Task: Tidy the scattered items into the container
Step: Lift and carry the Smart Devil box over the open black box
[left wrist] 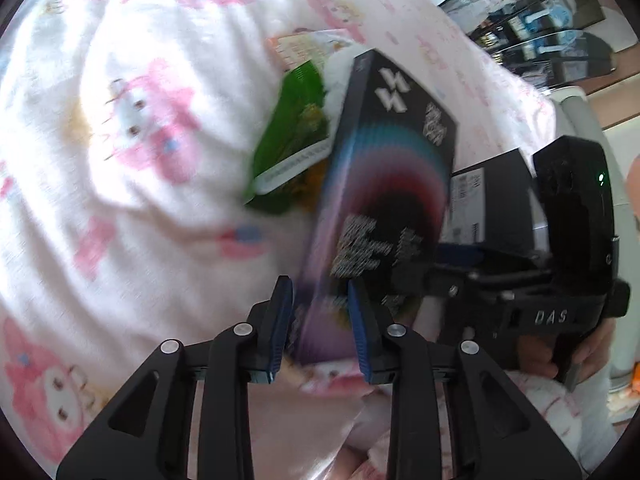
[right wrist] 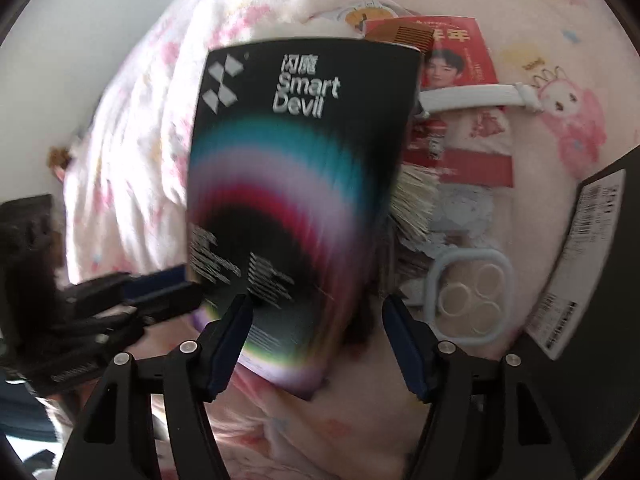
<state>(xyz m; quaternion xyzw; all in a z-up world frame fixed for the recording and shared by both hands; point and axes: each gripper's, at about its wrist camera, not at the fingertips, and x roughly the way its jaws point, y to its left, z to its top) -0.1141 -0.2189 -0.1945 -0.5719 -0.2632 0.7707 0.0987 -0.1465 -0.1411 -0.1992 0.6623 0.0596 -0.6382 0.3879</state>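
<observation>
Holding the Smart Devil box point(left wrist: 384, 184) clamped in my left gripper point(left wrist: 320, 320) by its lower edge, lifted off the pink bedding point(left wrist: 120, 140); my right gripper point(right wrist: 316, 344) is spread wide around the same box, not pinching it. Judging progress as early: the green packet point(left wrist: 288, 148) at 11 o'clock of the box, the red packet point(right wrist: 460, 80) at 1 o'clock and the phone case point(right wrist: 472, 300) at 4 o'clock lie loose. Dark container point(right wrist: 592, 272) sits at 3 o'clock.
</observation>
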